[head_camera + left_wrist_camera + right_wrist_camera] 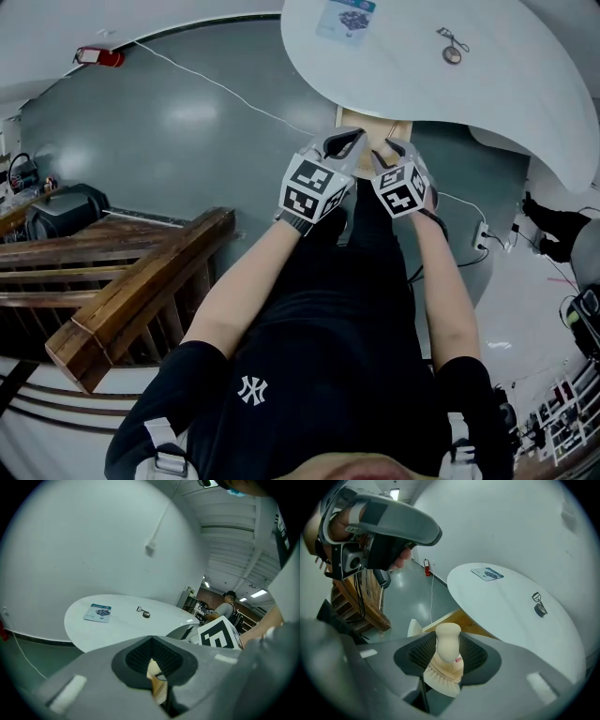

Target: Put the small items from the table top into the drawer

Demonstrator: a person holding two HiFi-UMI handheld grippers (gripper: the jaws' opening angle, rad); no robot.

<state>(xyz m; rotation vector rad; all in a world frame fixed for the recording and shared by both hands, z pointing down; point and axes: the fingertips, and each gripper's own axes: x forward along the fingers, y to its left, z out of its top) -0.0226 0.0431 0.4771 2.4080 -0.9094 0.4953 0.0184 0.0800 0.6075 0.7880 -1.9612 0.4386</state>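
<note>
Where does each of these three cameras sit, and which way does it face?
Head view: on the person's head, looking steeply down at left gripper and right gripper; forearms and torso show.
Left gripper view: on that gripper, facing the white table; its grey jaws show.
Right gripper view: on that gripper, angled down; jaws hold a cream item.
Shared: table, blue card.

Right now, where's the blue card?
Head view: the blue card lies on the white table, toward its left end at the picture's top, left of the eyelash curler.
</note>
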